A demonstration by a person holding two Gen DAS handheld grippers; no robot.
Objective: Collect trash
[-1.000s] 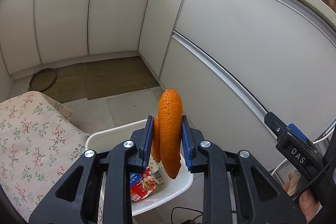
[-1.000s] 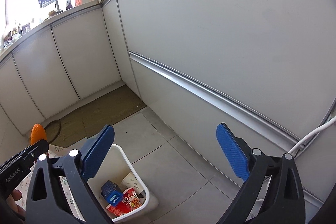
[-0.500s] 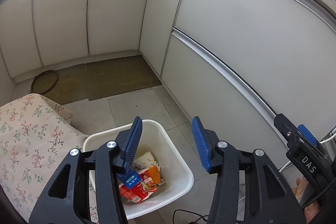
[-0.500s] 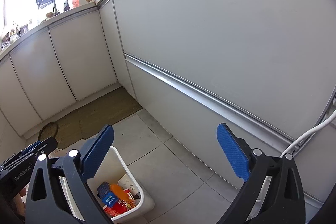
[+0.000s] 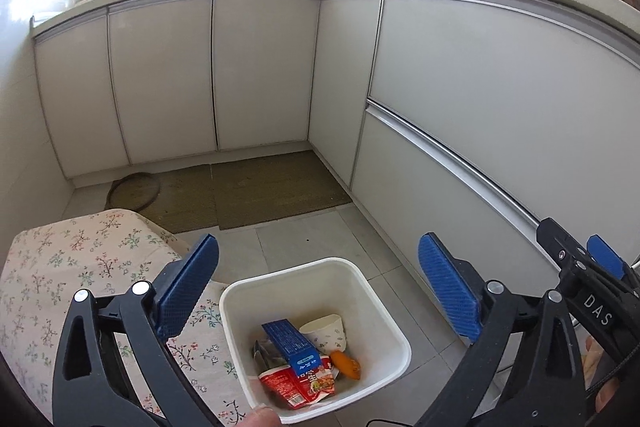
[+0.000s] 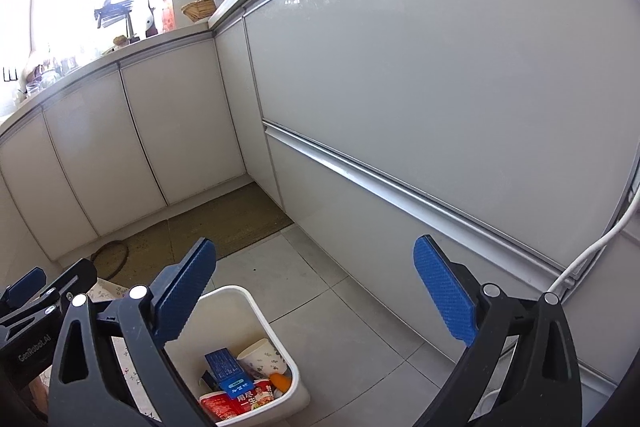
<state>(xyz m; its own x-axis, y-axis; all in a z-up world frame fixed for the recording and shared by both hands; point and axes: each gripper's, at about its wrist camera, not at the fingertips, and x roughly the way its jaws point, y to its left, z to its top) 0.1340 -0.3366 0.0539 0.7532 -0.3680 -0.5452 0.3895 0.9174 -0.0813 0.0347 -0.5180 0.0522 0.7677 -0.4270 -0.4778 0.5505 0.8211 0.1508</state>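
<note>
A white bin stands on the tiled floor below both grippers. Inside lie an orange peel, a blue box, a red noodle wrapper and a paper cup. My left gripper is open wide and empty, held above the bin. My right gripper is open wide and empty too, above and to the right of the bin. The peel and the blue box show in the right wrist view as well.
A table with a floral cloth sits left of the bin. White cabinets run along the back and right. A brown mat lies on the floor by the corner. A white cable hangs at the right.
My left gripper opened and let go of the orange peel, which fell into the bin. Both grippers then tilted up and opened wider over the bin.
</note>
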